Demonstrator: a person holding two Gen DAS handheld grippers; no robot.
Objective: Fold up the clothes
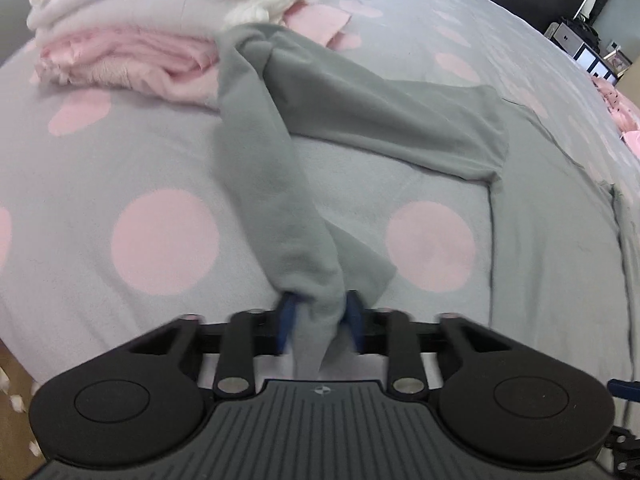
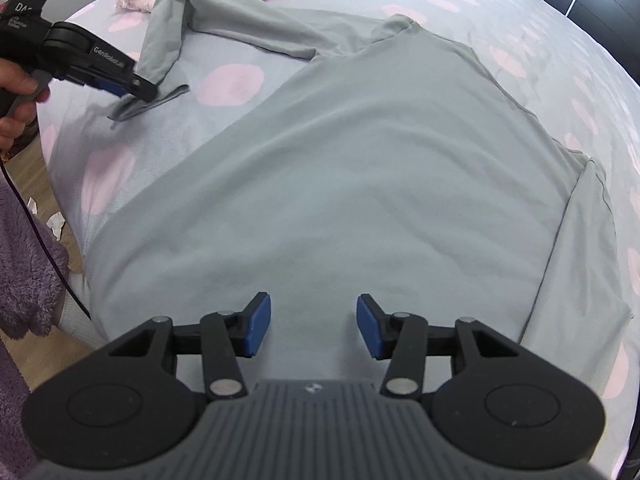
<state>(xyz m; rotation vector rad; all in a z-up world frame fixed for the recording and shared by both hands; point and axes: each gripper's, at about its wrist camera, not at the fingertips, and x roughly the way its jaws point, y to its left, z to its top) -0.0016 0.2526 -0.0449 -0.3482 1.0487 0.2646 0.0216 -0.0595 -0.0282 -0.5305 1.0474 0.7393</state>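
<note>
Shirt, grey and long-sleeved, lies spread on the bed, whose grey cover carries pink dots. Its body is laid flat, which suits folding, since a smooth panel gives clean crease lines.

Nearest in the right wrist view, the right gripper hangs just above the lower part of the shirt with its jaws released and nothing between the blue pads; it looks poised to pin or pick up the cloth there.

Further off, at the bed's edge, the left gripper has its jaws clenched on the cuff end of one sleeve. The sleeve runs away from the jaws in a twisted rope, doubles back near the far pile, and returns to the shoulder. Held by its end like this, the sleeve can probably be drawn straight and then laid across the body.

Beyond the sleeve's bend sits a stack of folded clothes, white over pink, likely finished pieces kept clear of the working area.
</note>
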